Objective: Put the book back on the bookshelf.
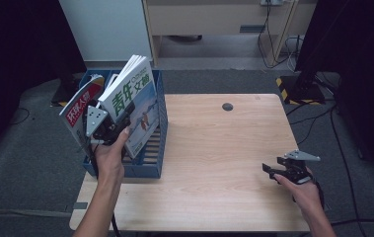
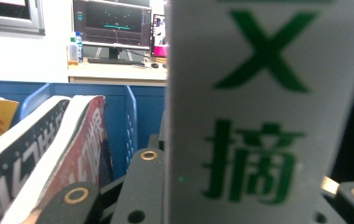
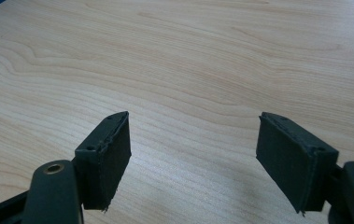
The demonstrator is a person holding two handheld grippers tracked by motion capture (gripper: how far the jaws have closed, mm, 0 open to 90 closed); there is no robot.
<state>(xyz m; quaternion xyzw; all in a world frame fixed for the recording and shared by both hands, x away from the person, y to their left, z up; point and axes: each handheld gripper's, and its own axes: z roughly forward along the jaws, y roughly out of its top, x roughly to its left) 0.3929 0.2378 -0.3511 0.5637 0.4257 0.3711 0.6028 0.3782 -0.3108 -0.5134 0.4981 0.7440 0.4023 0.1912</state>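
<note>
1. Step in hand, as judged: the left hand-held gripper [image 1: 118,129] is clamped on a green-titled magazine [image 1: 134,101], held tilted above the blue file rack [image 1: 161,123] at the counter's [image 1: 214,148] left edge. Whether the magazine is going in or coming out cannot be told.
2. In the left gripper view the magazine [image 2: 268,107] stands between the jaws, close to the lens, so the grip sits low on the cover.
3. A red magazine [image 1: 80,104] leans in the rack just beside it, on the far side from the counter's middle. Keep the held one parallel to the dividers so its corners don't catch that cover or the rack's wall.
4. Advice: move it along the slot's line, not sideways; a low grip on a tall, floppy magazine invites sagging.
5. The right hand-held gripper [image 1: 272,170] rests near the counter's right front edge, jaws apart, nothing between them.
6. Open room: the counter's middle is bare wood. The rack overhangs the left edge, so avoid pushing it outward.
</note>
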